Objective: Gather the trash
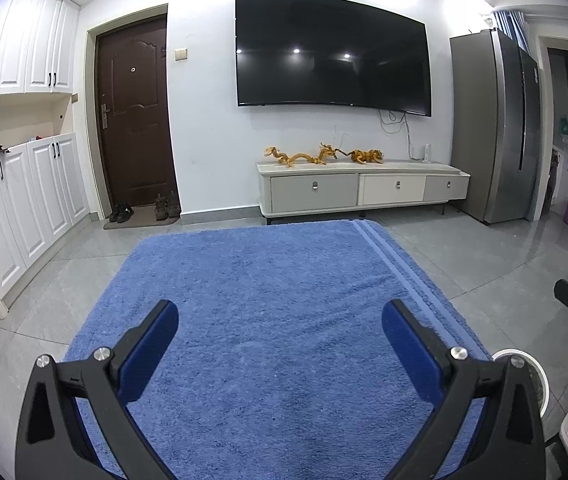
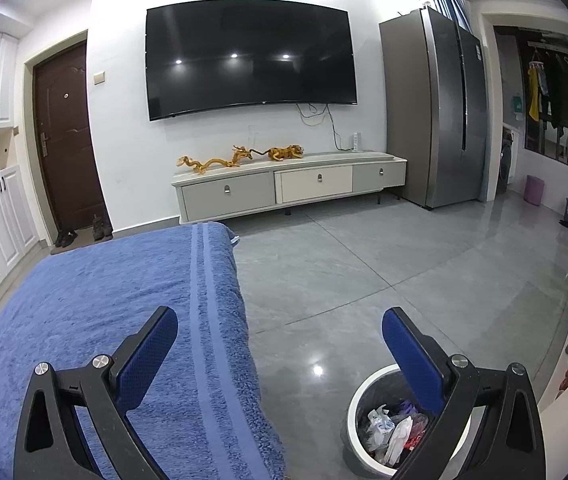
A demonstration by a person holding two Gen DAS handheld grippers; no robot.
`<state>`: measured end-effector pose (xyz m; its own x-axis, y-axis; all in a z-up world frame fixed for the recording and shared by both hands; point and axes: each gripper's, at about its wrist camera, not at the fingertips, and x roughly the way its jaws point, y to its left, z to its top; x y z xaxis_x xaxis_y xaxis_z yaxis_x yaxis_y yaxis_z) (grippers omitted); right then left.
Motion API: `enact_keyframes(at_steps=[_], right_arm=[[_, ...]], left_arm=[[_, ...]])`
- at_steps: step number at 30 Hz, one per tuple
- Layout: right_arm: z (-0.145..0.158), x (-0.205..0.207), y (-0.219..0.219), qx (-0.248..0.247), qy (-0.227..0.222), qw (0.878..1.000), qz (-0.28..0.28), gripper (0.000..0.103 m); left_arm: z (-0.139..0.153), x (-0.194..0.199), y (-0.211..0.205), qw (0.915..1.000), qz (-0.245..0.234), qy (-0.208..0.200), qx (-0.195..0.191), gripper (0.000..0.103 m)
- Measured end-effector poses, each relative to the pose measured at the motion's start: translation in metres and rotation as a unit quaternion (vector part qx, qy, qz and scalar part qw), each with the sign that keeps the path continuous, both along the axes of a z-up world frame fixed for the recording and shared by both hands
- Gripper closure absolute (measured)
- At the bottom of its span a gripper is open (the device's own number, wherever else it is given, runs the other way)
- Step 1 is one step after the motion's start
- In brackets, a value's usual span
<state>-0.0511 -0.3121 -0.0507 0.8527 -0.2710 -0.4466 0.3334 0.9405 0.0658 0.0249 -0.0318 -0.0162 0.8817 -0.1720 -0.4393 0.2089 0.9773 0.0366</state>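
Observation:
A round grey trash bin (image 2: 354, 420) with a white rim stands on the floor to the right of a surface covered by a blue towel (image 2: 124, 320). Crumpled wrappers and plastic trash (image 2: 392, 428) lie inside it. My right gripper (image 2: 280, 334) hovers open over the towel's right edge and the bin, holding nothing. My left gripper (image 1: 280, 328) is open above the blue towel (image 1: 264, 300), empty too. The bin's white rim (image 1: 538, 384) peeks out at the right in the left wrist view. No loose trash shows on the towel.
Ahead is a wall-mounted TV (image 1: 332, 50) over a low cabinet (image 1: 364, 188) with golden figurines. A brown door (image 1: 136, 116) and white cupboards (image 1: 24, 208) stand at left, a grey fridge (image 2: 436, 108) at right. Grey tiled floor (image 2: 364, 264) lies between.

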Motion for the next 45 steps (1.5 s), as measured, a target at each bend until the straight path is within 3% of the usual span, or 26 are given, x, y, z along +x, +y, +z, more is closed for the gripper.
enact_keyframes(at_steps=[45], right_arm=[[0.015,0.0,0.008,-0.021,-0.014,1.0,-0.012,0.0]], left_arm=[[-0.004,0.007,0.002,0.9997,0.021,0.005,0.013,0.001]])
